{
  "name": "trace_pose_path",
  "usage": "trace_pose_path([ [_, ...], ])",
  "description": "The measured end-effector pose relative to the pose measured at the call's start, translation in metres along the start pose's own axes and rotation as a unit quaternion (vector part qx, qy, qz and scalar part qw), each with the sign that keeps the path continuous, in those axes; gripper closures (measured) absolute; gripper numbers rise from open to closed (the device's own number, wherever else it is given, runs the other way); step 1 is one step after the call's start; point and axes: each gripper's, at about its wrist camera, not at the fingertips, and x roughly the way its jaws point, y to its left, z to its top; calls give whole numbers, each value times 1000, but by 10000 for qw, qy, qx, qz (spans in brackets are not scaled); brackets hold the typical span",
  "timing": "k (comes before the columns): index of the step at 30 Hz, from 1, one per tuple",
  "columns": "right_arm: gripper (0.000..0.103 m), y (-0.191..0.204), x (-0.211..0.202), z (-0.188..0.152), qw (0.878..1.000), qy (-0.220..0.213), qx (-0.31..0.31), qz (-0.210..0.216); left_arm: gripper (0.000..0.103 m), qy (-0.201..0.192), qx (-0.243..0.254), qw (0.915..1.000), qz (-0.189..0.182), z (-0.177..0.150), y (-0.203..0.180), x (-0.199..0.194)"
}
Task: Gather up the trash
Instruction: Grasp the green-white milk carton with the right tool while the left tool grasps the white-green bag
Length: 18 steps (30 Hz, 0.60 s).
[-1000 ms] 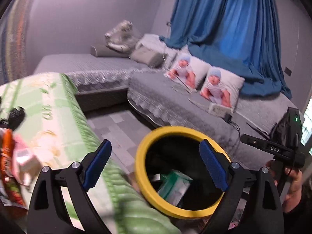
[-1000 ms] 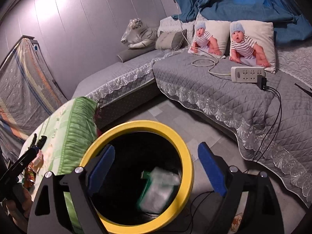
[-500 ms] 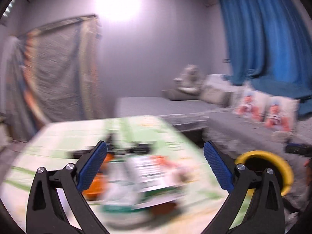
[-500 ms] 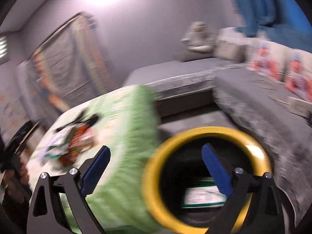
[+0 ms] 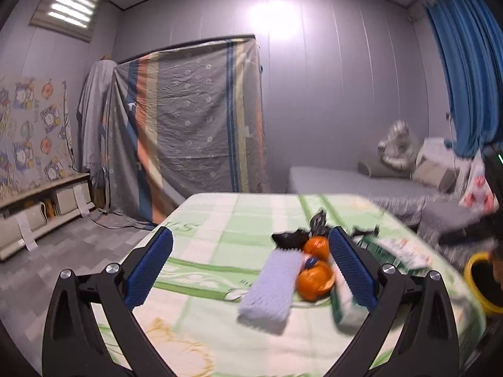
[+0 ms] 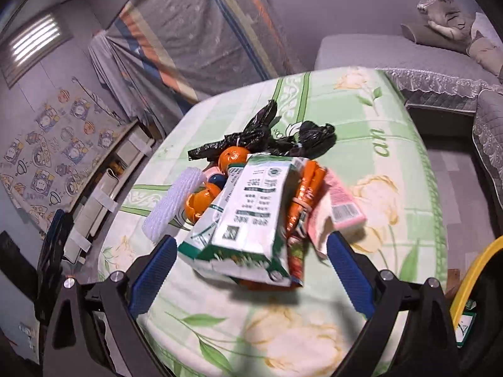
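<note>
Both hand-held grippers, left (image 5: 251,270) and right (image 6: 248,270), spread wide, empty, green-white carton (image 6: 245,216), print unreadable, tablecloth (image 6: 380,144) lettered "an"

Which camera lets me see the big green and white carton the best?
The right wrist view. There the green and white carton lies big and close between the open tool's fingers, with its printed side facing up. In the left wrist view it is blurry and mostly hidden behind one blue finger of the left tool.
</note>
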Motion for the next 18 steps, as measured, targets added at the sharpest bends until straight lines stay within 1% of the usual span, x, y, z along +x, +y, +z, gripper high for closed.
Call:
trace_pose_path([
  [1, 10, 6, 9, 7, 9999, 132, -45, -98, 8, 18, 87, 10000, -13, -6, 2, -1],
  [2, 10, 9, 14, 10, 9997, 168, -43, -173, 8, 18, 160, 9999, -31, -10, 1, -3],
  [5, 10, 13, 32, 16, 9978, 404, -38, -528, 8, 135, 514, 9982, -272, -26, -9, 0],
  [6, 10, 13, 38, 16, 9972, 476, -31, -583, 8, 150, 593, 9976, -332, -30, -11, 0],
  [9, 10, 11, 57, 15, 9952, 717, 40, -665, 8, 201, 729, 9958, -522, -37, -20, 1],
  [11, 10, 12, 66, 15, 9942, 808, 23, -708, 8, 266, 757, 9946, -657, -39, -26, 3],
  [15, 10, 11, 82, 16, 9925, 954, 15, -760, 8, 304, 824, 9928, -811, -44, -34, 3],
  [17, 18, 12, 87, 16, 9921, 1003, -22, -759, 8, 337, 866, 9919, -863, -45, -39, 4],
  [18, 31, 12, 90, 16, 9917, 1050, -40, -745, 8, 371, 882, 9914, -895, -46, -42, 5],
])
